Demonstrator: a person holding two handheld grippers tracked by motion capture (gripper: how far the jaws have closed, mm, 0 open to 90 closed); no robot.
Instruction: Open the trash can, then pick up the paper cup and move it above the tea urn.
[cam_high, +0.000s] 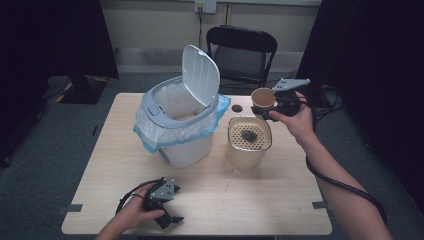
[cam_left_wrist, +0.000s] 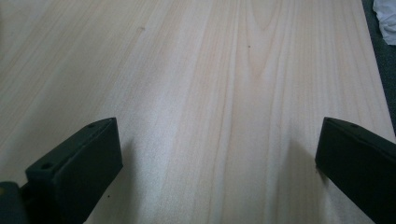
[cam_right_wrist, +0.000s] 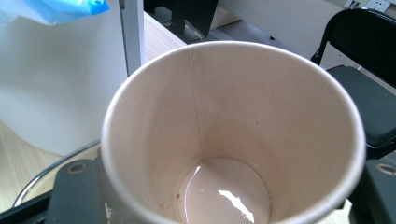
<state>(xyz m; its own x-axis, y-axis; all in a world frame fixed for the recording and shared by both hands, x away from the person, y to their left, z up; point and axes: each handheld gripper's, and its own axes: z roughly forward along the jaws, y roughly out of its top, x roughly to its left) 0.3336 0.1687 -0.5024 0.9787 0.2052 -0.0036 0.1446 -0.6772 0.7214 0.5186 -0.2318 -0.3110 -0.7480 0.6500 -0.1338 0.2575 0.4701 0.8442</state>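
My right gripper (cam_high: 272, 111) is shut on a paper cup (cam_high: 263, 98), held in the air just behind a clear jug (cam_high: 246, 154) that has a perforated strainer (cam_high: 249, 134) on top. A dark lump (cam_high: 249, 134) lies on the strainer. In the right gripper view the paper cup (cam_right_wrist: 233, 135) stands between the jaws with a little pale liquid (cam_right_wrist: 224, 193) at its bottom. My left gripper (cam_high: 167, 210) rests low at the table's front edge, open, and the left gripper view has bare wood (cam_left_wrist: 210, 93) between its jaws.
A white bin (cam_high: 176, 120) with its lid (cam_high: 201, 76) raised and a blue-edged liner stands at the middle of the table (cam_high: 280, 200). A small dark disc (cam_high: 236, 107) lies behind the jug. A black chair (cam_high: 241, 55) stands beyond the far edge.
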